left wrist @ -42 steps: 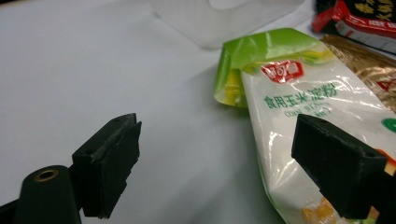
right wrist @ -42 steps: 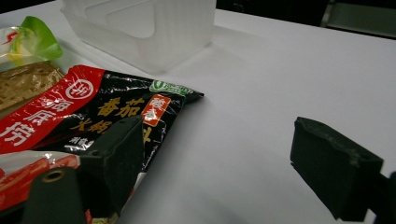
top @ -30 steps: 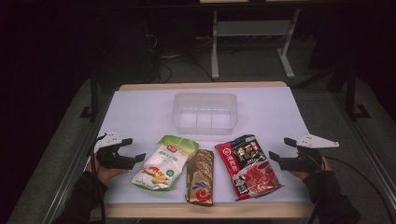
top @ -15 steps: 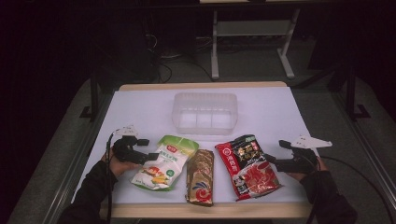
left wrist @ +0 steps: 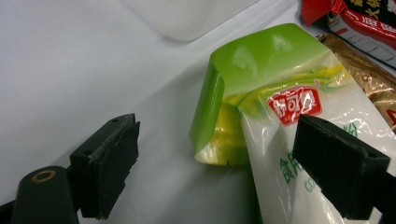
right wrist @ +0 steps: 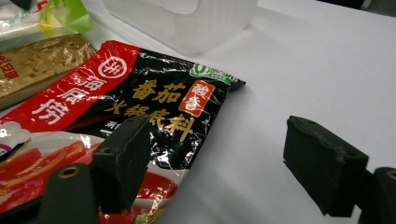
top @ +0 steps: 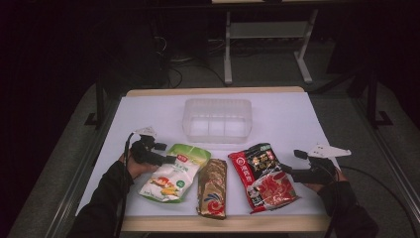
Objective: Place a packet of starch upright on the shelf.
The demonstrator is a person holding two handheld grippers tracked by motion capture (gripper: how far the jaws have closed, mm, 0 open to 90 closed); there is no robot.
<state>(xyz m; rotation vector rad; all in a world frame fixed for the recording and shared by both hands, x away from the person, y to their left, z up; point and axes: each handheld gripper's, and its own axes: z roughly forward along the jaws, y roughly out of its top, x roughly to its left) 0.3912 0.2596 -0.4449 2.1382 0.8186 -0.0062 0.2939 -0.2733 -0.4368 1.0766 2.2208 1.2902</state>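
Three snack pouches lie side by side near the table's front edge: a green and white pouch (top: pixel 173 173), a gold-brown one (top: pixel 212 187) and a red and black one (top: pixel 262 173). My left gripper (top: pixel 166 159) is at the green pouch's upper left corner. In the left gripper view it (left wrist: pixel 224 172) stands open, with the green pouch's (left wrist: pixel 261 93) folded edge between the jaws and no pad pressing. My right gripper (top: pixel 287 171) sits at the red pouch's right edge. It (right wrist: pixel 224 154) is open and its jaws have just been closing a little; the red pouch's (right wrist: pixel 154 102) edge lies between them.
A clear plastic container (top: pixel 218 119) with compartments stands behind the pouches at mid-table. White table surface (top: pixel 307 124) lies bare to the right and left of it. Cables trail from both grippers. Beyond the table are a dark floor and a desk frame (top: pixel 267 44).
My left gripper has moved right across the table to the green pouch's corner. The right gripper has kept its place by the red pouch.
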